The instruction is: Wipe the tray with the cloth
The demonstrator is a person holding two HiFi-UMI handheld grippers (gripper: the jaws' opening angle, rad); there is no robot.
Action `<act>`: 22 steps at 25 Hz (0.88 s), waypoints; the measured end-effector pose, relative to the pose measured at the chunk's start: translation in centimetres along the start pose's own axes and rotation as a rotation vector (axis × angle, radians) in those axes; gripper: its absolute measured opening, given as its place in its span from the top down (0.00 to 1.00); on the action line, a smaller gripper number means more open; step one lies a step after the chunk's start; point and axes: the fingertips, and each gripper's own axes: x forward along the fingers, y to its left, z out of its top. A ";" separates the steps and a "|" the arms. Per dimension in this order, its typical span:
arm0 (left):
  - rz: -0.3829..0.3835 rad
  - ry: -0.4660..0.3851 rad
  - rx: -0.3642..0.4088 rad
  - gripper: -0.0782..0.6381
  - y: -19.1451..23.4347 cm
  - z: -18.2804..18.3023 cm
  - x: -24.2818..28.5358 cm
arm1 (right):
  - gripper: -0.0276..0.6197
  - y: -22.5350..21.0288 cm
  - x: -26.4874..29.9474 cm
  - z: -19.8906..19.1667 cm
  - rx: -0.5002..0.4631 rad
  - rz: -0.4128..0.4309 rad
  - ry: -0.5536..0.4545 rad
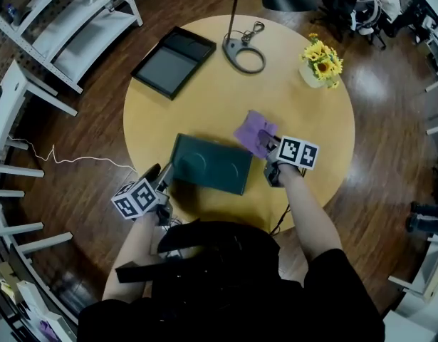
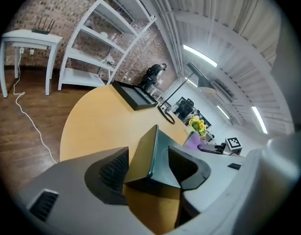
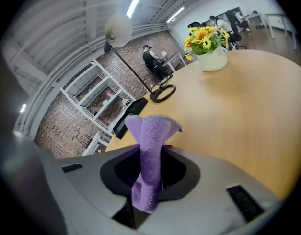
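Green tray (image 1: 210, 164): lies at the 6 o'clock side of the bench (image 1: 290, 105), its 8 o'clock corner between the spread jaws of the left gripper (image 1: 162, 177), pads not visibly pressing. Purple cloth (image 1: 256, 132): pinched in the right gripper (image 1: 270, 150), just off the tray's 2 o'clock corner. Handling advised: steady that corner first, then lay the cloth's loose fold flat inside and sweep in overlapping strokes.

We record: tray (image 1: 210, 164), dark green, plain; cloth (image 1: 256, 132), purple; table (image 1: 290, 112), pale yellow wood; second tray (image 1: 172, 61), black rim, grey bed; flowers (image 1: 320, 57), yellow with orange-brown centres; pot (image 1: 309, 75), white. We add left gripper (image 1: 164, 175) and right gripper (image 1: 268, 147), grey, their cubes white with black squares; floor (image 1: 389, 105), dark brown boards; shelves (image 1: 76, 27), white; wall (image 2: 23, 4), red-brown brick.
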 end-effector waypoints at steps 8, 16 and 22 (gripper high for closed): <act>-0.081 0.099 0.095 0.55 -0.6 -1.9 2.2 | 0.84 0.6 -3.5 -1.8 0.154 0.039 -0.095; -0.219 0.164 0.169 0.54 -1.8 -1.9 4.7 | 0.84 4.9 -7.8 -14.8 0.391 0.175 -0.076; -0.196 0.169 0.087 0.54 -1.8 -1.5 5.3 | 0.84 4.7 -7.2 -15.4 0.471 0.144 -0.092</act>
